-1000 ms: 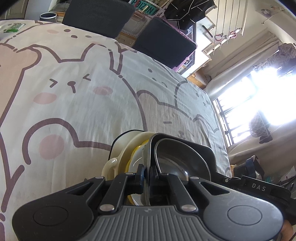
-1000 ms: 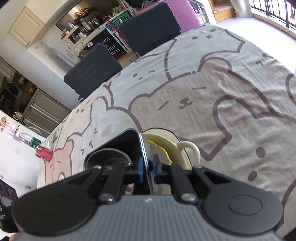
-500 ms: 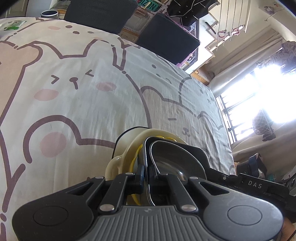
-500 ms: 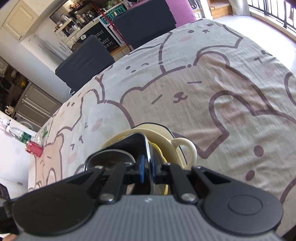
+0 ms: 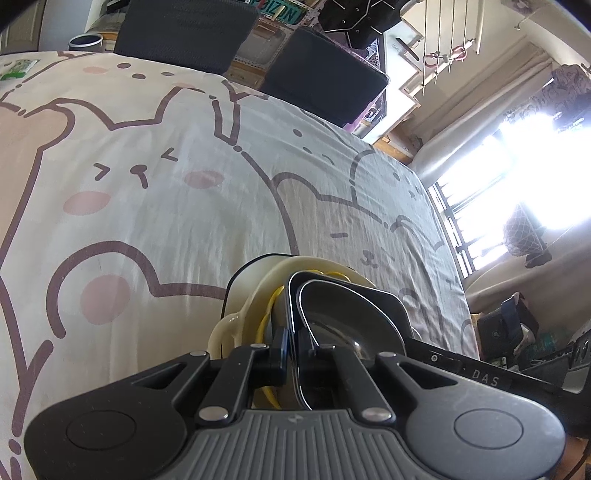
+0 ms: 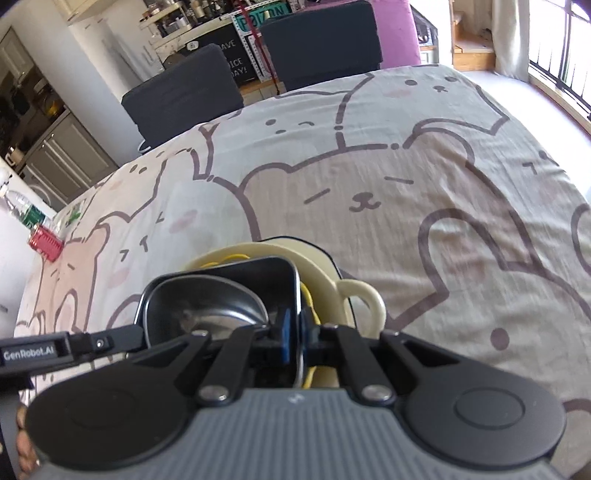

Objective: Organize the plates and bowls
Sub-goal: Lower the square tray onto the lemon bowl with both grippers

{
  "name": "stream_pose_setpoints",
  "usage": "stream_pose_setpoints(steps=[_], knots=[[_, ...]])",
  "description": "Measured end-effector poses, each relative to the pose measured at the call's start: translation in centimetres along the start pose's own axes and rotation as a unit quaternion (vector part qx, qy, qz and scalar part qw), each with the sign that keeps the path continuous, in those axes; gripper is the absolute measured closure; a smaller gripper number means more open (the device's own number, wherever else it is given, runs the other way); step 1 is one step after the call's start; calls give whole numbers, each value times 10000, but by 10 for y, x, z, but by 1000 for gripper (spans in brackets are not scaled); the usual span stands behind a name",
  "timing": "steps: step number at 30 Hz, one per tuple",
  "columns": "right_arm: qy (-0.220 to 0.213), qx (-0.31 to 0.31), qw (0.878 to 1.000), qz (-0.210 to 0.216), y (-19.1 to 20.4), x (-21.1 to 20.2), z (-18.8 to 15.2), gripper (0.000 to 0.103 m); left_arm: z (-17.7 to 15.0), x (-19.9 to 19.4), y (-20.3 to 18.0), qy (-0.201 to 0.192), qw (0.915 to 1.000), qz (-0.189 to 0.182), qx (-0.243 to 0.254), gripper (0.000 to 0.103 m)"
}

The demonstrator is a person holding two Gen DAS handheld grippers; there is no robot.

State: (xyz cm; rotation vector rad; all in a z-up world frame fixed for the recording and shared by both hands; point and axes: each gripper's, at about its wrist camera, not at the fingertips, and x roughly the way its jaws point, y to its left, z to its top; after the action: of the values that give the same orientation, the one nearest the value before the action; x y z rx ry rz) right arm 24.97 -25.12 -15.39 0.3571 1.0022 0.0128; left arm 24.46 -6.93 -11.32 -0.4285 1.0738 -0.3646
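Note:
A black squarish dish (image 5: 384, 306) with a smaller black steel-lined bowl (image 5: 343, 325) nested inside it sits in a cream two-handled dish (image 5: 255, 295) with a yellow rim line. My left gripper (image 5: 291, 354) is shut on the black dish's left rim. My right gripper (image 6: 297, 336) is shut on the right rim of the same dish (image 6: 273, 280), with the inner bowl (image 6: 199, 299) to its left and the cream dish (image 6: 325, 269) around it. Whether the stack rests on the cloth or hangs just above it is hidden.
The table wears a bear-print cloth (image 5: 166, 206), also in the right wrist view (image 6: 424, 192). Two dark chairs (image 5: 184, 33) stand at the far edge. A red item and a bottle (image 6: 40, 240) sit at the far left. A window (image 5: 517, 184) is at the right.
Both grippers have kept their hold on the black dish. The black dish has come down into the cream dish, and both views have swung a little across the table.

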Motion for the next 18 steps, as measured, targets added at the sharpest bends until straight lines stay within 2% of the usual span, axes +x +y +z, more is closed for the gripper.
stream_pose_setpoints(steps=[7,12,18], knots=[[9,-78,10000,-61,2,0,-1,96,2,12,-10,-31,9985,268,479,97],[60,-233,9996,-133,6,2,-2,96,-1,11,-22,-140,9934,485,1027,97],[29,-317,9994,-159,5,4,-2,97,-5,0,-27,-299,9914,392,1210,97]])
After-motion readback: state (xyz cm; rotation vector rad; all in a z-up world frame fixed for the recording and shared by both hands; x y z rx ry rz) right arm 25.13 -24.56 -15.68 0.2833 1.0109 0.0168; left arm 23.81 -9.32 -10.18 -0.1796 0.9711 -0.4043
